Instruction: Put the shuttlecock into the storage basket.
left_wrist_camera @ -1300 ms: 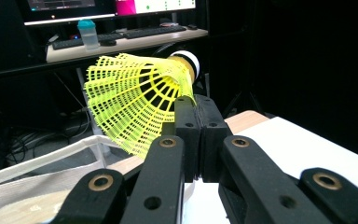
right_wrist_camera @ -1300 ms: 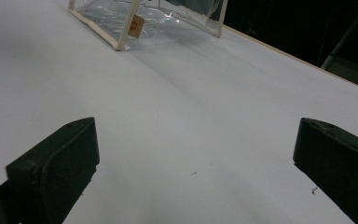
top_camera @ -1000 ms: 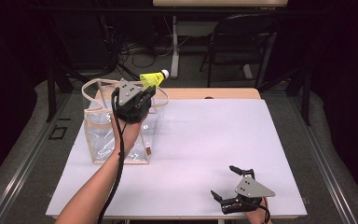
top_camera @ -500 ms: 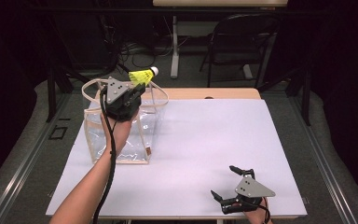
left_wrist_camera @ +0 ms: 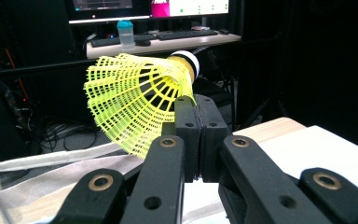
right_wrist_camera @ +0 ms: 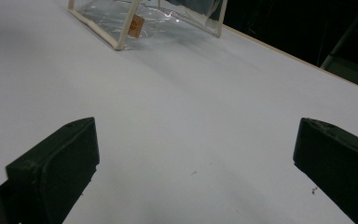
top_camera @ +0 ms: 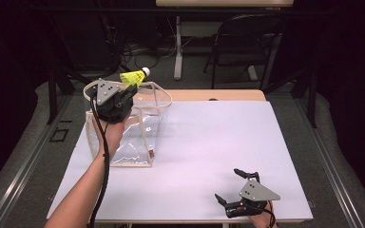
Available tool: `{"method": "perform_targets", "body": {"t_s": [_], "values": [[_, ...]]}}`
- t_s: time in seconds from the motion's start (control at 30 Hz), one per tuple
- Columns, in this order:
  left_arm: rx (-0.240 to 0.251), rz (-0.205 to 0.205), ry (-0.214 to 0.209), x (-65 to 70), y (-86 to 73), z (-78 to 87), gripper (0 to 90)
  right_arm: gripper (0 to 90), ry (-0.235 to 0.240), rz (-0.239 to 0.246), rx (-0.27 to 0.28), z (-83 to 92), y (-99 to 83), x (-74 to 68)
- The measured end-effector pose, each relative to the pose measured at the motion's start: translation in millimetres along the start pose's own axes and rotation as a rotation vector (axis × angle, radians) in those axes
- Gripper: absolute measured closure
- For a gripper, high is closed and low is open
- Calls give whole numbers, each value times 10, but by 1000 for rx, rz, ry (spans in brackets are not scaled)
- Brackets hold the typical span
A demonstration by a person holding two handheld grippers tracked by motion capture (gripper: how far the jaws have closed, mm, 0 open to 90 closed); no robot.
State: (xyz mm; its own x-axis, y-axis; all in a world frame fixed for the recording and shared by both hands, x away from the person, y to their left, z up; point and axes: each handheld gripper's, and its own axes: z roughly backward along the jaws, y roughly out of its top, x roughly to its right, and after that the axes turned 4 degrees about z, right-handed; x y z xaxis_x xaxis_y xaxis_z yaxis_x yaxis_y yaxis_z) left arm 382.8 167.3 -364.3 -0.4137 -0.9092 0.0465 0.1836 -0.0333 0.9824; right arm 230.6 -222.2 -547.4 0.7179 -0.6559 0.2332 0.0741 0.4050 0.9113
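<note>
A yellow shuttlecock (top_camera: 134, 77) (left_wrist_camera: 135, 100) with a white cork tip is pinched by its mesh skirt in my left gripper (top_camera: 129, 92) (left_wrist_camera: 196, 112). That gripper hangs over the open top of a clear plastic tote bag (top_camera: 138, 142) with cream trim and handles, standing at the table's left. The shuttlecock is held above the bag's far rim, cork pointing away and to the right. My right gripper (top_camera: 231, 186) rests low at the table's front right edge, jaws spread wide with nothing between them. The bag's base (right_wrist_camera: 135, 23) lies far ahead in the right gripper view.
A white sheet (top_camera: 209, 147) covers the wooden table (top_camera: 218, 95). A dark folding chair (top_camera: 247, 42) and desk legs stand behind the table. In the left gripper view, a desk with monitors, keyboards and a bottle (left_wrist_camera: 126, 33) lies beyond.
My left gripper has carried the shuttlecock left and slightly up, from over the bag's right side to above its open top. The right gripper has stayed put.
</note>
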Motion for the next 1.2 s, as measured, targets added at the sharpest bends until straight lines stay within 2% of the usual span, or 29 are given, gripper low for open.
{"method": "perform_targets", "body": {"t_s": [0.57, 1.2], "values": [[-14, 9, 47, -215, -40, 77, 895, 0, -2, 2, -1, -2, 2, -2], [-44, 12, 70, -397, -74, 137, 895, 0, 0, 1, -2, -3, 1, -1]]}}
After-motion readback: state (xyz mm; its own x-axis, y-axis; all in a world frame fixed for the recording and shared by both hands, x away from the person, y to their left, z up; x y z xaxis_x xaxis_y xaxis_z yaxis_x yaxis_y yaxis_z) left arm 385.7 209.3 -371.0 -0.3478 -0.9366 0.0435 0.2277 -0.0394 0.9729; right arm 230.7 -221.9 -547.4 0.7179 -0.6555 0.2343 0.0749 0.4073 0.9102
